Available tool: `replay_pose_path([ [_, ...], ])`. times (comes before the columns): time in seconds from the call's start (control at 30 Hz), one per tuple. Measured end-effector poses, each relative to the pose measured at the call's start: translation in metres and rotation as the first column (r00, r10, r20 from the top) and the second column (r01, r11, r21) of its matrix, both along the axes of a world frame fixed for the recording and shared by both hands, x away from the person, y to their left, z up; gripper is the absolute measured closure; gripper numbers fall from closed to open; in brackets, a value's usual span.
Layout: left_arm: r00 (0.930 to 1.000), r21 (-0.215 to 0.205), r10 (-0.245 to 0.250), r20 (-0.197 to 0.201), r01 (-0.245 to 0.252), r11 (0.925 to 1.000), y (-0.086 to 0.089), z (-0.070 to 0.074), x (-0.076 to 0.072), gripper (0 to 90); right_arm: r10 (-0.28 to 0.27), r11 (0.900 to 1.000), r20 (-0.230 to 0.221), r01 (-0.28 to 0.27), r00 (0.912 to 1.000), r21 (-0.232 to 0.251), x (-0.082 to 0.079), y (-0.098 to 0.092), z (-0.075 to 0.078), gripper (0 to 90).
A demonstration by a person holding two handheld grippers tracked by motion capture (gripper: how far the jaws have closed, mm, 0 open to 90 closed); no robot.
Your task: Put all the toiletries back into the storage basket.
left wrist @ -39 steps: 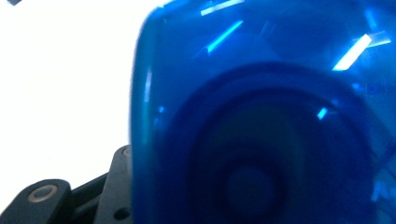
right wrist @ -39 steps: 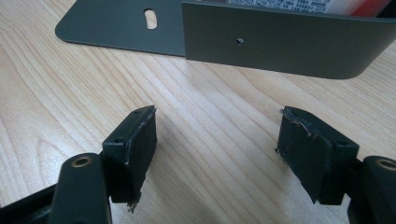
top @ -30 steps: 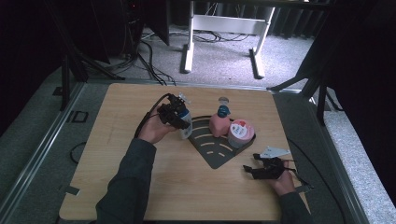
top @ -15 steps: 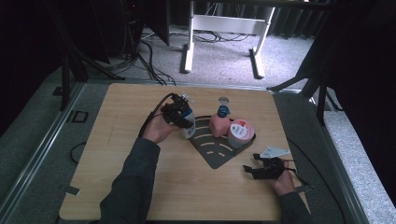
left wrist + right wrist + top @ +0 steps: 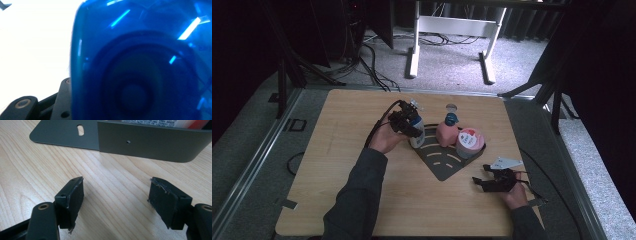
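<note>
left gripper point(image 5: 412, 127) clamped on blue bottle point(image 5: 417, 131), long axis upright, cap up, at rack point(image 5: 447, 162) left edge; right gripper point(image 5: 116, 200) wide, empty over surface point(image 5: 337, 150)

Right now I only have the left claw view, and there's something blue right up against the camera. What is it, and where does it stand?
Observer: In the high view it's a bottle with a blue top, at the left edge of a dark fan-shaped tray. The left claw is at it.
Operator: Is anything else on that tray?
Observer: A pink bottle and a round tub with a red-and-white lid stand side by side to its right.
Operator: And the other claw?
Observer: The right claw is open and empty, low over the wooden table, facing the tray's wall.
</note>
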State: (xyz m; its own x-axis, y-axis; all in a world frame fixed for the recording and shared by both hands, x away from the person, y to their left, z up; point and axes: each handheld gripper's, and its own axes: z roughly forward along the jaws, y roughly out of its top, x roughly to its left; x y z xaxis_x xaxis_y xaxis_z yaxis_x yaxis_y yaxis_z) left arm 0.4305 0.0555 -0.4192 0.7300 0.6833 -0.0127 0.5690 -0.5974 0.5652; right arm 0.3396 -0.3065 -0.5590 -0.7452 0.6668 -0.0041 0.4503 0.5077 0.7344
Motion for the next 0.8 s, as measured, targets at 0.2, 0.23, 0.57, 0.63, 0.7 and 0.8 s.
replay_pose_path([
  [0.2, 1.0, 0.0, 0.002, -0.002, -0.002, 1.0, -0.003, -0.0014, 0.002, 54.7, 0.0, 1.0, 0.0, 0.0, 1.0, 0.001, 0.0, 0.0, 0.0, 27.8],
  [0.23, 1.0, 0.0, 0.005, 0.001, -0.005, 1.0, -0.0035, -0.0018, 0.0023, 54.7, -0.001, 1.0, -0.001, 0.001, 1.0, 0.001, 0.0, 0.0001, 0.0, 27.8],
  [0.57, 0.9996, -0.003, 0.023, 0.017, -0.023, 0.9997, -0.0066, -0.0033, 0.0047, 54.7, -0.001, 1.0, 0.0, 0.001, 1.0, 0.001, 0.0, 0.0001, 0.0, 27.8],
  [0.63, 0.9996, -0.009, 0.024, 0.017, -0.024, 0.9997, -0.0073, -0.0035, 0.0057, 54.7, 0.0, 1.0, 0.0, 0.0, 1.0, 0.001, 0.0, 0.0, 0.0, 27.8],
  [0.7, 0.9994, -0.014, 0.03, 0.018, -0.03, 0.9995, -0.0077, -0.0039, 0.0065, 54.6, -0.001, 1.0, -0.001, 0.001, 1.0, 0.001, -0.0001, 0.0001, 0.0, 27.8],
  [0.8, 0.9993, -0.011, 0.033, 0.019, -0.033, 0.9994, -0.0089, -0.0053, 0.0081, 54.7, -0.001, 1.0, 0.0, 0.001, 1.0, 0.001, 0.0, 0.0001, 0.0, 27.8],
])
